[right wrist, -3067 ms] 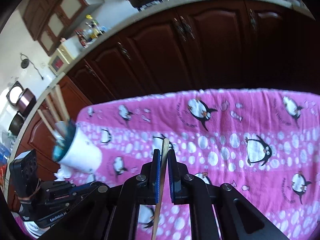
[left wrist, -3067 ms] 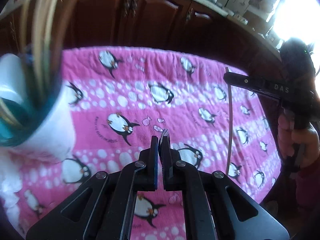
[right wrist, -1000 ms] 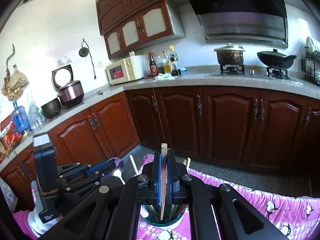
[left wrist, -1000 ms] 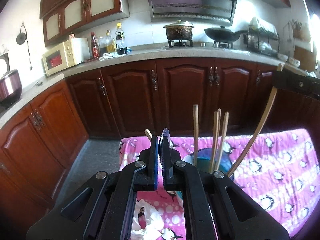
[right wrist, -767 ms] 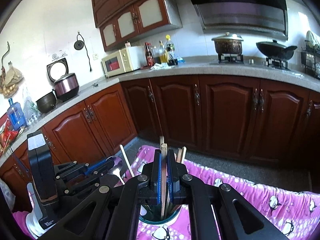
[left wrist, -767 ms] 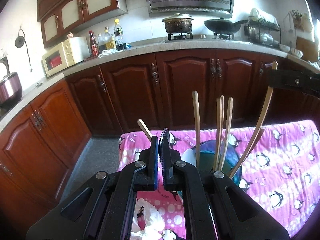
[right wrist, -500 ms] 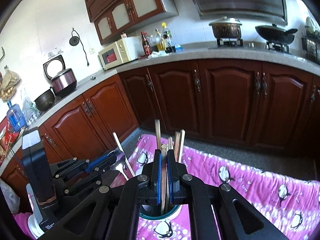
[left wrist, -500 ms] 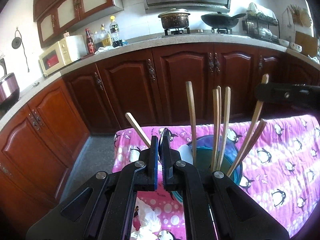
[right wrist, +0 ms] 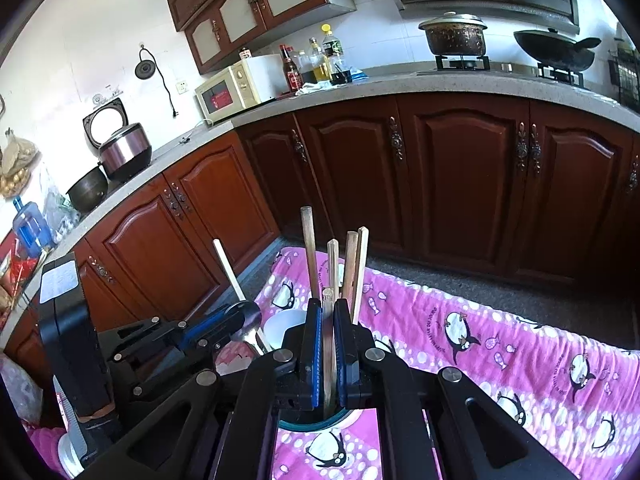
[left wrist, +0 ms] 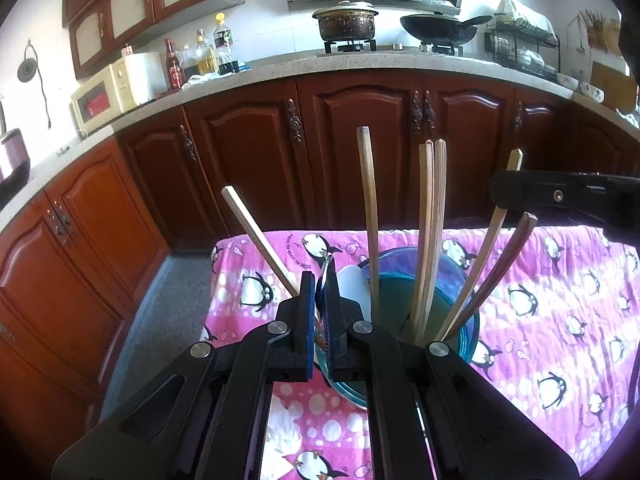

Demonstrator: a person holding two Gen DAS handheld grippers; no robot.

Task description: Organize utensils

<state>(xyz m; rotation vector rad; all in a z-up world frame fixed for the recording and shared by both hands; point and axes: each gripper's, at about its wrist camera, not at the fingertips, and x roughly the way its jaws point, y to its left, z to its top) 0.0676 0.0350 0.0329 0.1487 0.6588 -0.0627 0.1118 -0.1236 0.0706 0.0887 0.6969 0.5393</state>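
A blue-rimmed utensil cup [left wrist: 468, 320] stands on the pink penguin cloth [left wrist: 560, 280] with several wooden chopsticks [left wrist: 370, 216] upright in it. My left gripper [left wrist: 319, 292] is shut on a metal spoon [right wrist: 245, 322], held edge-on between its fingers just left of the cup. My right gripper [right wrist: 328, 312] is shut on a chopstick [right wrist: 328, 344] and holds it down into the cup [right wrist: 316, 426]. In the left wrist view that chopstick [left wrist: 490, 240] leans in the cup's right side under the right gripper's finger [left wrist: 560, 196].
A white spoon [left wrist: 352, 286] rests in the cup. A dark brown stick [left wrist: 500, 264] leans at the cup's right. Crumpled white tissue [left wrist: 280, 432] lies on the cloth near the cup. Dark wood cabinets [left wrist: 360, 140] and a counter stand behind the table.
The right gripper has lowered its chopstick further into the cup. Both views have tilted up from the cloth to the cup and kitchen. The left gripper has held beside the cup.
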